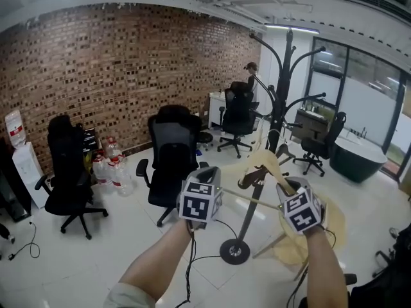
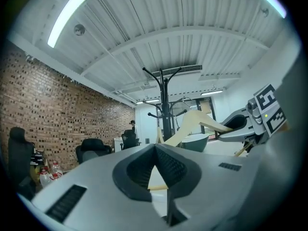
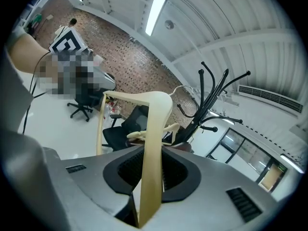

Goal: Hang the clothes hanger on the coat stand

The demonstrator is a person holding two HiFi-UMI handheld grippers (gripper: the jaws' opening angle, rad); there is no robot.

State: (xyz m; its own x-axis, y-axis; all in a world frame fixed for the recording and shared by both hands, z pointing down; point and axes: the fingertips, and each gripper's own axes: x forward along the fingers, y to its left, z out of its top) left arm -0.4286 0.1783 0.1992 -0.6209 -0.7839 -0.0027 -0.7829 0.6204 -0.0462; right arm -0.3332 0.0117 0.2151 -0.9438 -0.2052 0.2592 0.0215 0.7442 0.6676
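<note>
Gripper views show right claw (image 3: 150, 150) clamped on hanger (image 3: 155, 129), left claw (image 2: 156, 147) closed on its crossbar (image 1: 250, 200); head view alone shows coat stand (image 1: 279, 108) base, chair (image 1: 172, 159) beside

Brick wall (image 1: 96, 63), white floor (image 1: 64, 255), black office chairs (image 1: 170, 159).

Prob. office: swivel chairs (image 1: 170, 165), brick wall (image 1: 115, 63)

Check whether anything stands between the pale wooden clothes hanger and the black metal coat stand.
Nothing visible does: the pale wooden clothes hanger is held in open air just short of the black metal coat stand.
</note>
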